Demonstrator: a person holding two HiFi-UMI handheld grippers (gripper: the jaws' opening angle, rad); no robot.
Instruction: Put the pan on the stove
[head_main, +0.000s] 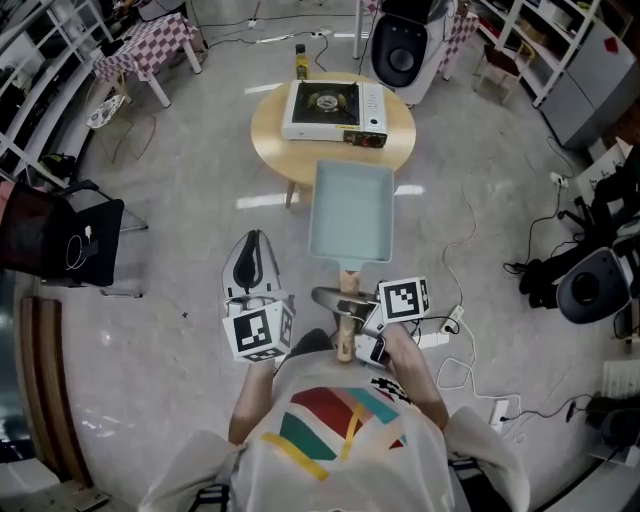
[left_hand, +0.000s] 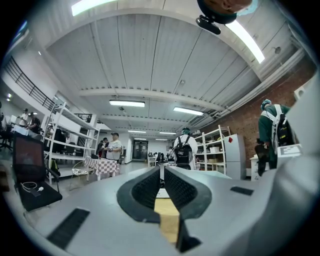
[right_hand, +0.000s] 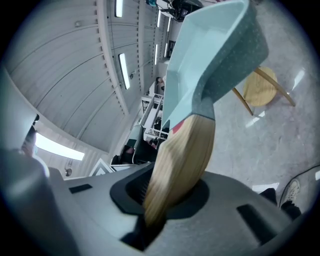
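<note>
Wooden handle (right_hand: 182, 160) pinched in your right hand-held gripper (right_hand: 160, 200), left hand-held gripper (left_hand: 161, 185) pressed together and empty, you're carrying the pan (head_main: 352, 212) mid-air, short of the far bench (head_main: 270, 140); next, lower it level onto the stove (head_main: 333, 110).

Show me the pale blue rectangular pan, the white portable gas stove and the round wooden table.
pale blue rectangular pan (head_main: 350, 210), head view, middle of its inner floor.
white portable gas stove (head_main: 325, 101), head view, on its burner.
round wooden table (head_main: 268, 132), head view, bare top left of the stove.
</note>
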